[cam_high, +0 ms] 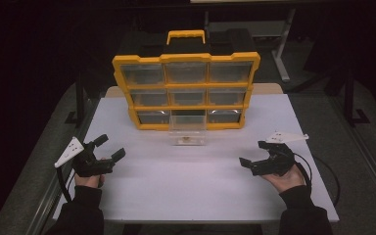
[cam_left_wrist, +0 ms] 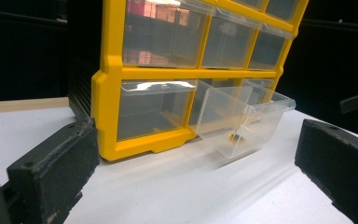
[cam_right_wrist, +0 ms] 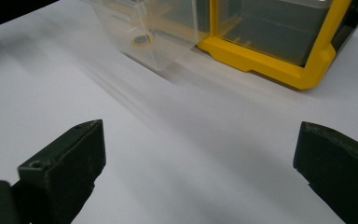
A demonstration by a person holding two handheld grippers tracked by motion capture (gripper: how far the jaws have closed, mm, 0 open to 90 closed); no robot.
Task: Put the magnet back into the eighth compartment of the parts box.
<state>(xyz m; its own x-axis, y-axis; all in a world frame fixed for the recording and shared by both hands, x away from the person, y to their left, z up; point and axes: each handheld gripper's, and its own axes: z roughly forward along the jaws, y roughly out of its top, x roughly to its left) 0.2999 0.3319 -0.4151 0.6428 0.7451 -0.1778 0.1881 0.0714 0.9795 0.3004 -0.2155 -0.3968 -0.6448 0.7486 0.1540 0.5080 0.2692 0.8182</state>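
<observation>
One drawer [cam_high: 188, 131] sticks out of the yellow cabinet [cam_high: 186, 90] near the table's [cam_high: 196, 186] far edge; we judge closing remains, both left gripper [cam_high: 108, 148] and right gripper [cam_high: 254, 152] spread, empty.

The high view looks forward and down from above the near edge of the desk [cam_high: 191, 191], taking in its whole top. The left gripper view sits low near the left edge, facing the yellow drawer cabinet [cam_left_wrist: 109, 112] closely. The right gripper view sits low near the right edge, angled downward. All three share the pulled-out clear drawer [cam_high: 188, 131] at the cabinet's foot.
</observation>
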